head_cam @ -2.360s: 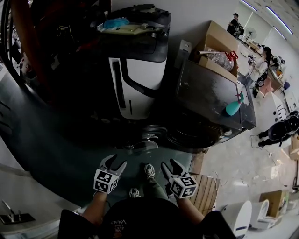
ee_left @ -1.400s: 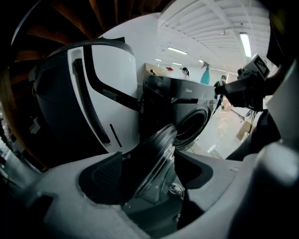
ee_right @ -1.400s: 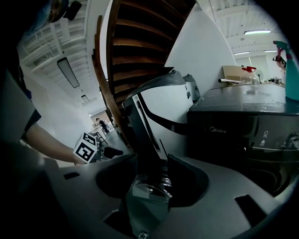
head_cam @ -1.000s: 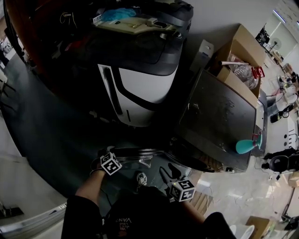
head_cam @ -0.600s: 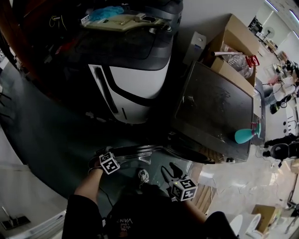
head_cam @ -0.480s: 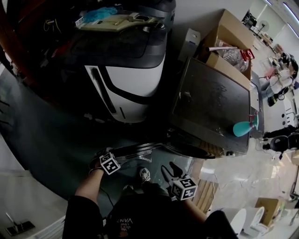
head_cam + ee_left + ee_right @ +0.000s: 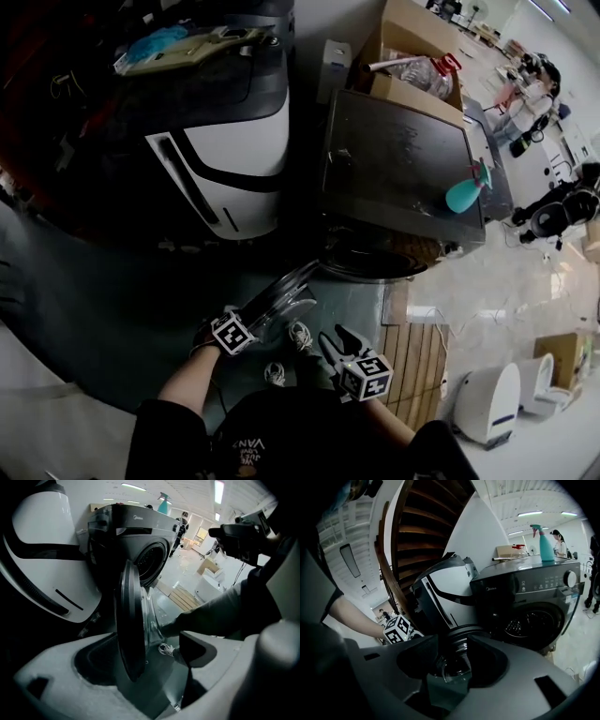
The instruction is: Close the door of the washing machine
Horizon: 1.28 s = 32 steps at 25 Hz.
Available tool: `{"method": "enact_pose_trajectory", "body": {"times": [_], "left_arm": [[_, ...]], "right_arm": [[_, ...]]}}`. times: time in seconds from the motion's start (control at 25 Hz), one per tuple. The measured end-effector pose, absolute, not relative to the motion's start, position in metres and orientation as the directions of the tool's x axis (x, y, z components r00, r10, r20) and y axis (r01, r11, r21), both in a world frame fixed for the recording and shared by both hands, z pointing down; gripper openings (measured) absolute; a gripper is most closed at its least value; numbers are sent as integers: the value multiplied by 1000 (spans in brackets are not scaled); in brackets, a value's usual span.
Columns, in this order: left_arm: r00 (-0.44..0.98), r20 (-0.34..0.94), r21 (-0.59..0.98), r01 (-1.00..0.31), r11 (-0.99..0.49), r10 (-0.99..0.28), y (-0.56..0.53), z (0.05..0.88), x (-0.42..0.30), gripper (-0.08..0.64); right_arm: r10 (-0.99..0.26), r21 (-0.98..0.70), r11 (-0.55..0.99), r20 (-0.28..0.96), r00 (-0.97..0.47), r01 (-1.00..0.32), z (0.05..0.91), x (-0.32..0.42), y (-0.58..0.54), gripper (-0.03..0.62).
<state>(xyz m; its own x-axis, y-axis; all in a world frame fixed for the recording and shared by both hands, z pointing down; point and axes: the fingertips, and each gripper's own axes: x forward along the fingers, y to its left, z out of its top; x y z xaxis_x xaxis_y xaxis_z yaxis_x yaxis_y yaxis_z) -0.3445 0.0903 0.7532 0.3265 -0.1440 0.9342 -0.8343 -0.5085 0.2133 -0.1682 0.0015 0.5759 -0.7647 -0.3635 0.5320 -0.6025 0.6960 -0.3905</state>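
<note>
1. The washing machine [image 7: 403, 178] is a dark front-loader with its round drum mouth open toward the floor. The right gripper view shows a small logo on its front panel, too small to read, and a row of control marks beside a round knob.
2. A white and black machine [image 7: 225, 159] stands just beside the washing machine on its left.
3. A slatted wooden board [image 7: 412, 361] lies on the floor in front of the washing machine.
4. The door [image 7: 131, 620] is swung well out from the drum mouth. In the left gripper view it is seen edge-on, with its dark rim upright and its glass bulge facing right.
5. The left claw [image 7: 150, 663] is spread wide, and the door's rim stands in the gap close to its left jaw. Contact cannot be made out.
6. The right claw [image 7: 452, 653] is held near the left one. Its jaws are moderately apart and hold nothing, and the door's glass shows beyond the gap.
7. A teal spray bottle [image 7: 464, 194] stands upright on top of the washing machine.
8. White lettering on the person's dark top is unclear.
</note>
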Motion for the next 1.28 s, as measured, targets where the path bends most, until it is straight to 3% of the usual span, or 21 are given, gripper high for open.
{"method": "enact_pose_trajectory", "body": {"times": [0.2,0.76,1.28], "left_arm": [[415,897,244,-751,-614,-151,102,739,-297,405],[581,813,371,-493,-787,19,114,728,-134,382],[577,815,367,-448,-815,50,40,717,-23,359]], "right_arm": [[-468,-388,611,526,-710,-690,575,-132,42,178],[-733,-370,280,513,-446,-886,570,-3,111,176],[-737,-373,234,535,-414,-898,583,91,55,176]]}}
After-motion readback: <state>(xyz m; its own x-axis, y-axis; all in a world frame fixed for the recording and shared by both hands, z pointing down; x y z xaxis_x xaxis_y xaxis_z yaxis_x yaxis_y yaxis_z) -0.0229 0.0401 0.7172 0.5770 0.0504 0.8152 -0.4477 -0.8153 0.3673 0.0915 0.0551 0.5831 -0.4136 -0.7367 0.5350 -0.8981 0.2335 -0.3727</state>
